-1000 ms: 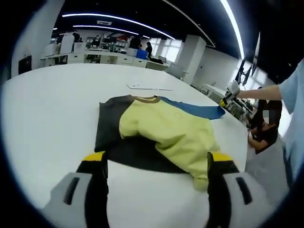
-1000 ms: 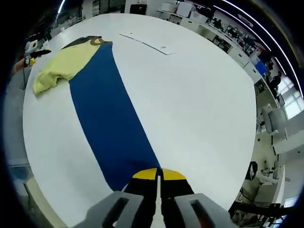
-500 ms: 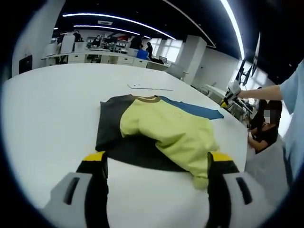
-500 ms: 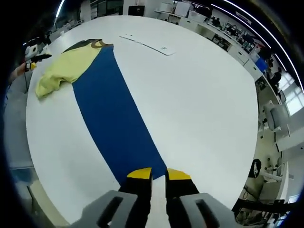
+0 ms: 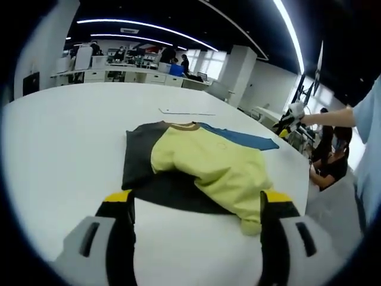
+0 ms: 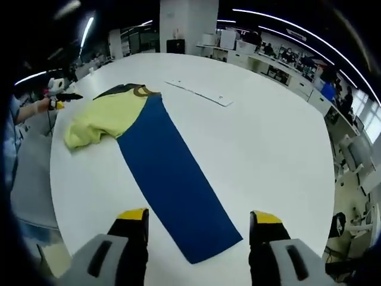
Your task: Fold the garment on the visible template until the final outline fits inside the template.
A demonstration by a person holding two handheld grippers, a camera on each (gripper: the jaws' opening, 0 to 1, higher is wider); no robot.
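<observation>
The garment lies on the white table (image 6: pixel 274 143). Its yellow body (image 5: pixel 208 161) is bunched over a black part (image 5: pixel 138 152), and a long blue part (image 6: pixel 172 173) stretches flat away from the brown collar (image 6: pixel 141 91). My left gripper (image 5: pixel 197 199) is open at the garment's near edge, its right jaw beside the yellow hem, gripping nothing. My right gripper (image 6: pixel 198 217) is open just above the blue part's free end (image 6: pixel 208 241). It is also at the table's right side, (image 5: pixel 290 119), in a hand. The left gripper (image 6: pixel 64 95) sits beyond the yellow body.
A thin flat white strip (image 6: pixel 199 92) lies on the table beyond the collar, also seen from the left as the strip (image 5: pixel 186 111). The table edge runs close under both grippers. A seated person (image 5: pixel 330 164) is off the table's right. Office desks (image 5: pixel 125 71) line the background.
My right gripper has opened, let go of the blue part's end and pulled back and up. The blue part now lies flat on the table. The left gripper has barely moved.
</observation>
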